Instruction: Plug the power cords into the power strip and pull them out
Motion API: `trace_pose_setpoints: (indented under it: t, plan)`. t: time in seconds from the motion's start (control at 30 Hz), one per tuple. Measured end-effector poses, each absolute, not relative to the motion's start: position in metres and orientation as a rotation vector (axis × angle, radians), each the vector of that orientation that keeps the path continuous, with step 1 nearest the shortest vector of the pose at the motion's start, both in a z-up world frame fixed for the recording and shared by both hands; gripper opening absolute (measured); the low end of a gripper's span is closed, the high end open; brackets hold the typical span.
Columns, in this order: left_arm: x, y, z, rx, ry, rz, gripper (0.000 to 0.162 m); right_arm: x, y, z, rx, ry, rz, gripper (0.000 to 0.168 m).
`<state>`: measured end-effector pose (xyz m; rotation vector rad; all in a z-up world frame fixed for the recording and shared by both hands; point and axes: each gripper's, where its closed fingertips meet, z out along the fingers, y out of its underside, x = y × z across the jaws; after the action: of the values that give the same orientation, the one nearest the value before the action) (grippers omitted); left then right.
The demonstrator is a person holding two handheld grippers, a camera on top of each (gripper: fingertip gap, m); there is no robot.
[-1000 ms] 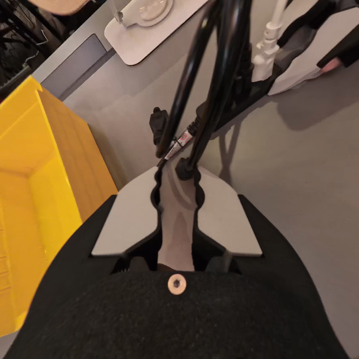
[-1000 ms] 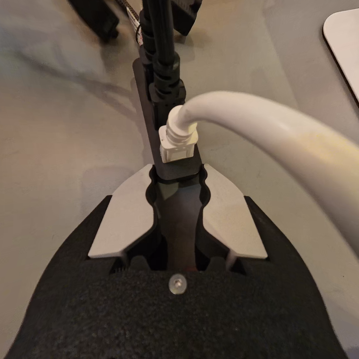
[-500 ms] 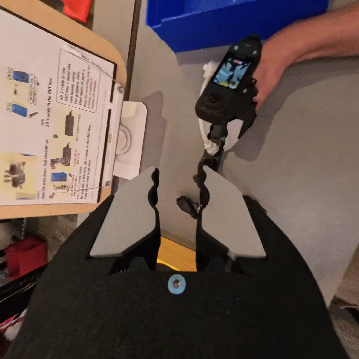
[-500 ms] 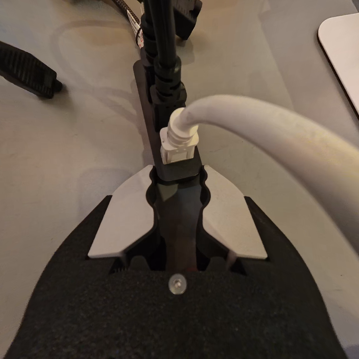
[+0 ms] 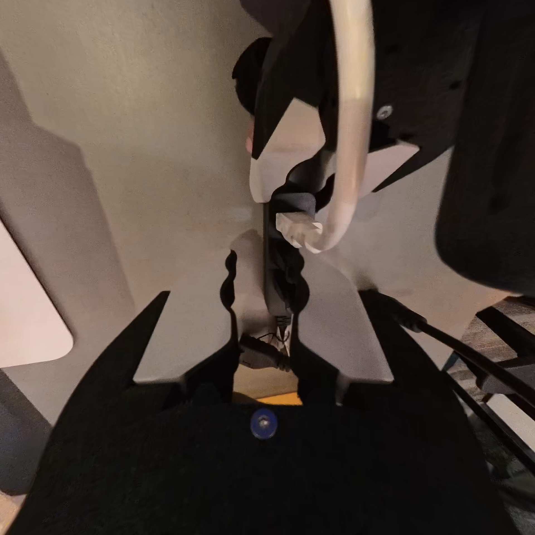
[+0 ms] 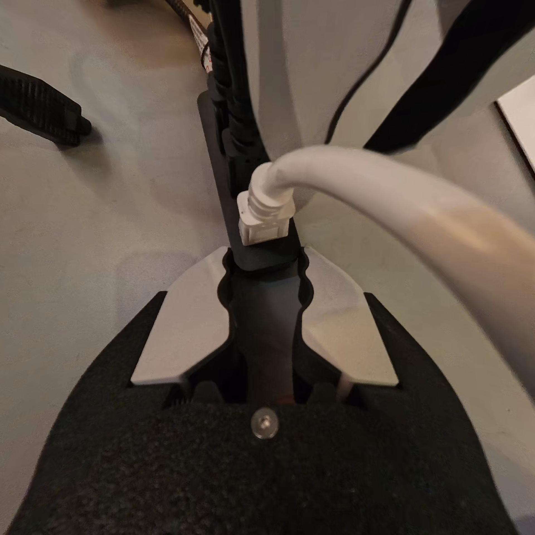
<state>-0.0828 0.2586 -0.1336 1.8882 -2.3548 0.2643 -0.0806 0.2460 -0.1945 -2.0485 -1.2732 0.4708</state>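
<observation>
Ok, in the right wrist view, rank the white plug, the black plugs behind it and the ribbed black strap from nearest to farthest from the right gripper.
1. White plug: seated in the power strip, just ahead of the right gripper.
2. Black plugs: farther along the strip, behind the white one.
3. Ribbed black strap: far off to the left on the table, apart from the strip.

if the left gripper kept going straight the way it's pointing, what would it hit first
Probably the black power strip, whose near end already sits between the open left gripper fingers, toward the right one. The black plugs on it come next, then the white plug. Blur makes depth uncertain.
</observation>
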Motion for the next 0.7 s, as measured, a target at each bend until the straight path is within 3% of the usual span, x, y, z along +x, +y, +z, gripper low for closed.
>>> trace_pose_setpoints:
  t: [0.07,0.13,0.2,0.33,0.57,0.63,0.7]
  plan:
    - [-0.085,0.260,-0.142,1.873,-2.352,0.250,0.040,-0.081,0.246,-0.195,-2.048,-1.274,0.472,0.043]
    - [-0.082,0.270,-0.140,1.898,-2.357,0.207,0.056,-0.081,0.246,-0.195,-2.050,-1.273,0.476,0.043]
    - [-0.072,0.278,-0.125,1.951,-2.382,0.284,0.048,-0.081,0.246,-0.195,-2.050,-1.273,0.475,0.043]
    - [-0.064,0.259,-0.099,1.945,-2.353,0.503,0.052,-0.081,0.247,-0.195,-2.050,-1.272,0.474,0.043]
    - [-0.073,0.240,-0.117,1.857,-2.393,0.321,0.053,-0.081,0.248,-0.196,-2.046,-1.272,0.469,0.043]
    - [-0.075,0.239,-0.126,1.861,-2.382,0.245,0.061,-0.081,0.248,-0.197,-2.052,-1.269,0.475,0.043]
    - [-0.089,0.243,-0.148,1.840,-2.398,0.047,0.054,-0.081,0.249,-0.198,-2.055,-1.265,0.473,0.043]
